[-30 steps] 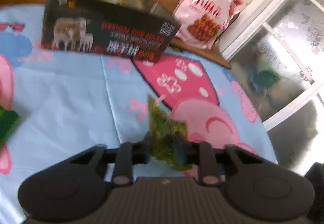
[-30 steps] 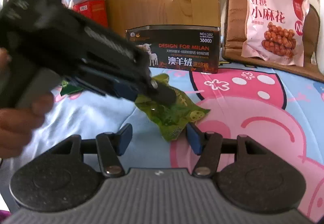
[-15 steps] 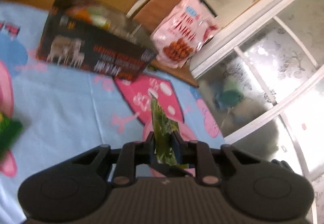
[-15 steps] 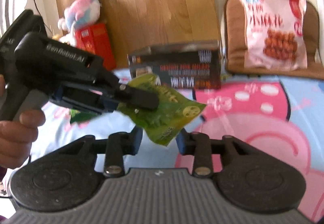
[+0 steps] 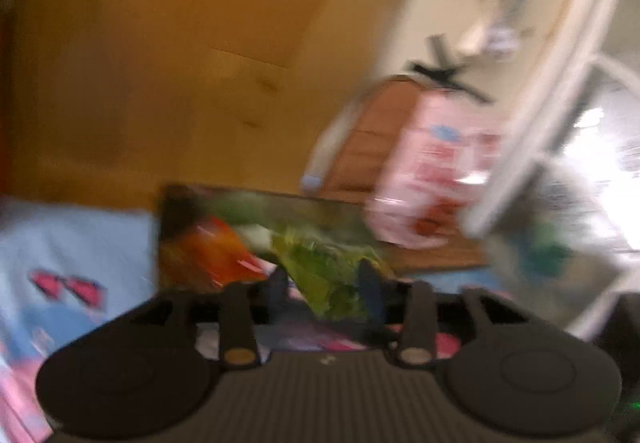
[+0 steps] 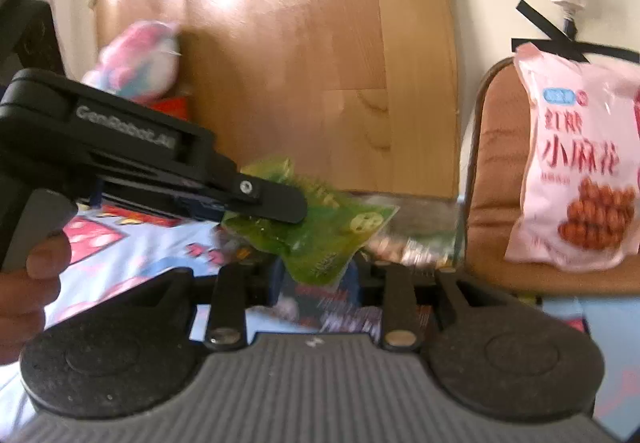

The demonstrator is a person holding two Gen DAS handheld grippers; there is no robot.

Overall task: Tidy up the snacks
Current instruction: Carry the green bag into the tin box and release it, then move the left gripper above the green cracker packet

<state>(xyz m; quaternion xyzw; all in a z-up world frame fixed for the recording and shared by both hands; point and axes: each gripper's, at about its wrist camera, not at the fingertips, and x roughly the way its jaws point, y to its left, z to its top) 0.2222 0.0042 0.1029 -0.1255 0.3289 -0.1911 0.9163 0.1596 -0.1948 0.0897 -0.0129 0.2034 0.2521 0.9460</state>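
The left black plastic handheld gripper point(image 5: 324, 285) shows a ribbed grey top plate, two round matte black discs at its sides, and two black link bars each pinned by a silvery round rivet. Its fingertips point(image 5: 370, 289) carry dark blue pads. The right black plastic handheld gripper point(image 6: 316, 277) has the same build, with grainy black discs. In the right wrist view, the left one's boxy side bears raised "GenRobot.AI" lettering and a silver screw. A bare hand point(image 6: 28, 283) shows, sleeve unseen.
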